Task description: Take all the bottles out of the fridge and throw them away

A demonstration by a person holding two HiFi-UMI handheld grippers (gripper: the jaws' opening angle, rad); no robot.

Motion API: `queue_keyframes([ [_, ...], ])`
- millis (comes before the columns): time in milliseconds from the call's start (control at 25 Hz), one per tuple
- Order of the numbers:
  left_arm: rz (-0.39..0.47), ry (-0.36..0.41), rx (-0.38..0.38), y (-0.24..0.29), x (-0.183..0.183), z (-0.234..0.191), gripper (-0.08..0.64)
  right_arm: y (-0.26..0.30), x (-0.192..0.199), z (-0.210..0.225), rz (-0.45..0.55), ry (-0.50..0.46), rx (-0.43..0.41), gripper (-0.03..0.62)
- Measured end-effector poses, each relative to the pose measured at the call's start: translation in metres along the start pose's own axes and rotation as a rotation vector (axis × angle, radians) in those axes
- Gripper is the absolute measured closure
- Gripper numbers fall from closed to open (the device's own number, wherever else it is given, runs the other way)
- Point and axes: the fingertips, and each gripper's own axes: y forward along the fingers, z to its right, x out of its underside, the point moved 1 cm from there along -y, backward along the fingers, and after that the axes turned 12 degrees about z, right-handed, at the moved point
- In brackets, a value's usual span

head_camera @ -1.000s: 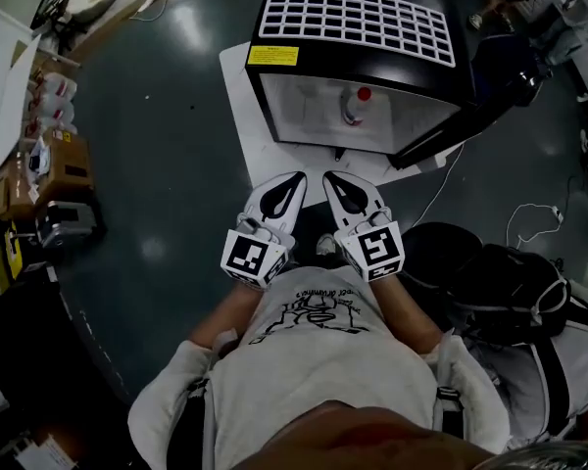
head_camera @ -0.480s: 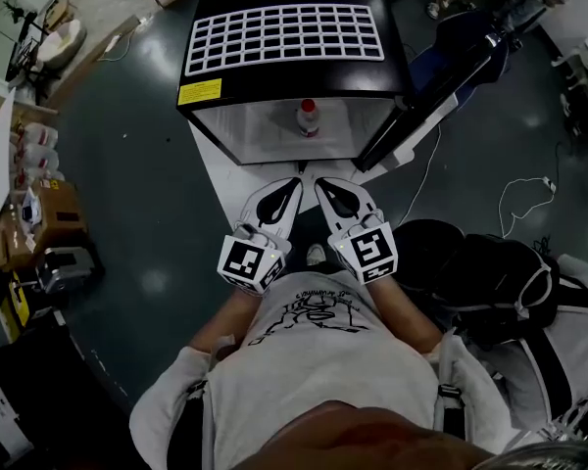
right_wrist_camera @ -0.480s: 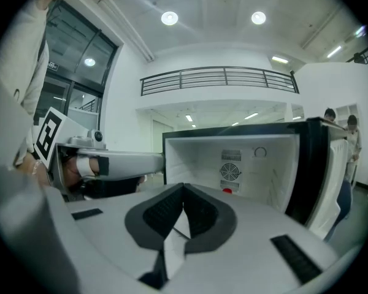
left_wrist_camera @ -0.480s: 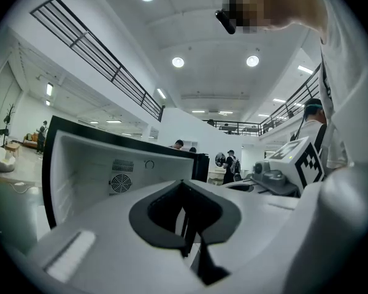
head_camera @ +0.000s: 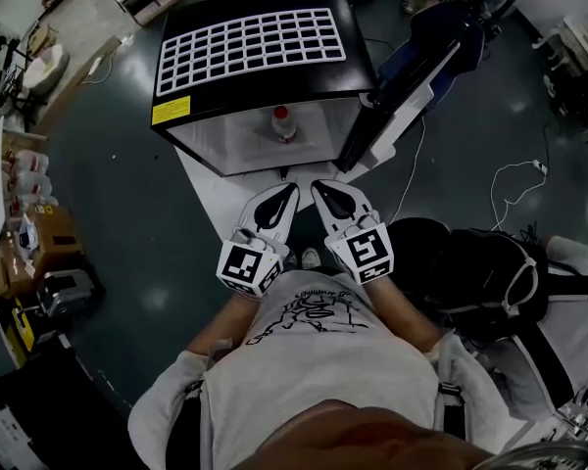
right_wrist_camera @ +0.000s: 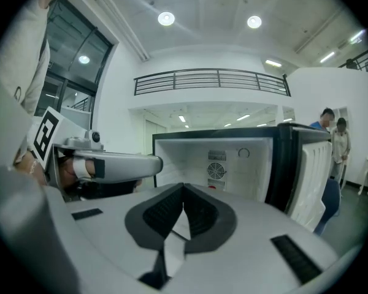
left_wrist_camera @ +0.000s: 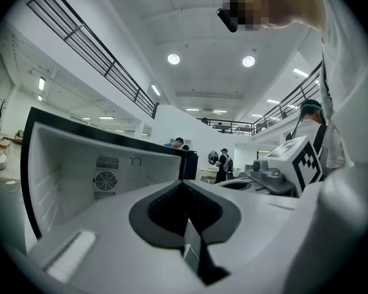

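- Left gripper (head_camera: 291, 189) is hovering clenched, jaws pressed together, nothing between them.
- Right gripper (head_camera: 318, 187) is hovering just beside it, also clenched and empty.
- Both are pointing at the open mini fridge (head_camera: 245, 52), not touching it.
- Red-capped bottle (head_camera: 283, 123) is standing upright inside the fridge.
- Fridge door (head_camera: 404, 74) is hanging open at the right.

Setting: large open lab or workshop hall. Evidence: high white ceiling with round recessed lights (left_wrist_camera: 173, 59); mezzanine railing (right_wrist_camera: 211, 78); dark glossy floor (head_camera: 137, 213) crossed by a loose cable (head_camera: 410, 169); cardboard boxes (head_camera: 29, 258) at left edge; standing bystanders (right_wrist_camera: 334, 143); open mini fridge (head_camera: 255, 57) set low.
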Motion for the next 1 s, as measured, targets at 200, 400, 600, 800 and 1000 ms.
queue_keyframes([
  [200,-0.012,-0.01,0.008,-0.001,0.003,-0.003,0.552,-0.004,0.002,0.004,-0.01,0.01,0.034,0.583],
  [400,-0.014,0.0,0.01,-0.004,0.001,-0.018,0.551,0.005,0.003,0.002,0.0,0.018,0.072,0.583],
  [600,-0.014,0.017,-0.003,0.0,0.004,-0.033,0.552,0.017,0.01,0.004,0.01,0.025,0.073,0.583],
  [800,-0.012,0.03,-0.017,-0.013,-0.001,-0.055,0.551,0.036,0.01,-0.01,0.014,0.015,0.07,0.583],
  [1000,-0.013,0.041,-0.033,-0.013,0.003,-0.074,0.551,0.051,0.016,-0.006,0.011,0.0,0.078,0.581],
])
